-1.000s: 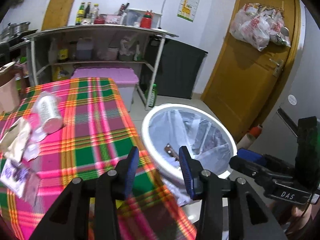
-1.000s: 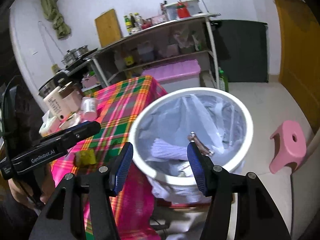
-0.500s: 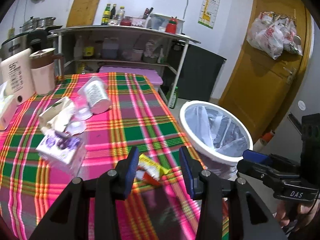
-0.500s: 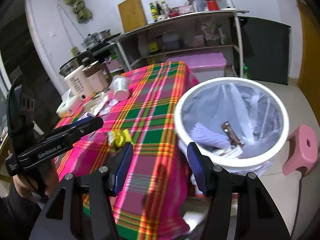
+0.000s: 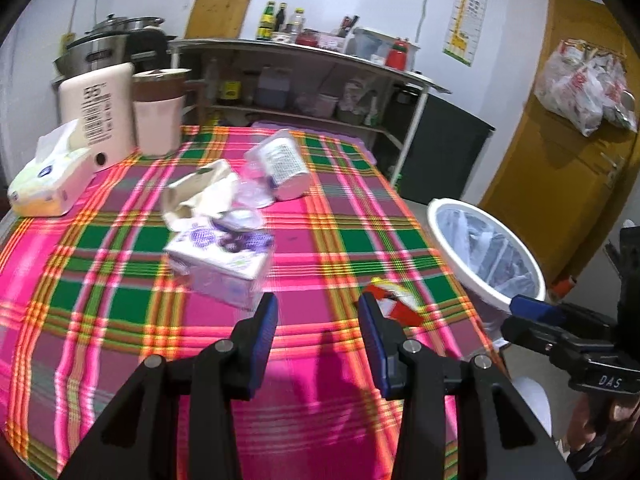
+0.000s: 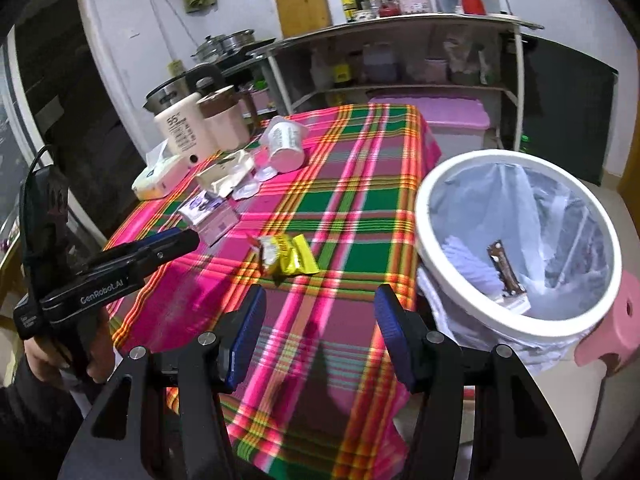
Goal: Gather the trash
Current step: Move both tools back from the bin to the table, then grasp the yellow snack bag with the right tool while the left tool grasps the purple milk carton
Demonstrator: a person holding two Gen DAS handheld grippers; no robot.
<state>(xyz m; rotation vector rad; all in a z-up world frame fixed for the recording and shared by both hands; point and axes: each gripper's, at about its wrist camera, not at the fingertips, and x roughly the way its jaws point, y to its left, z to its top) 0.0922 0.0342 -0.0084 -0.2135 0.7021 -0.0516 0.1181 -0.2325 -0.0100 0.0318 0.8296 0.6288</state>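
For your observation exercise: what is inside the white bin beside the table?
The bin holds a clear liner, a brown wrapper and pale paper scraps. Its bottom is covered.

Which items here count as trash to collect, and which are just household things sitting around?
For the job:
- yellow wrapper
- purple carton
- torn packaging
- tipped plastic cup
- lined bin

Just lying about:
- tissue pack
- beige appliance
- pink jug
- pink stool
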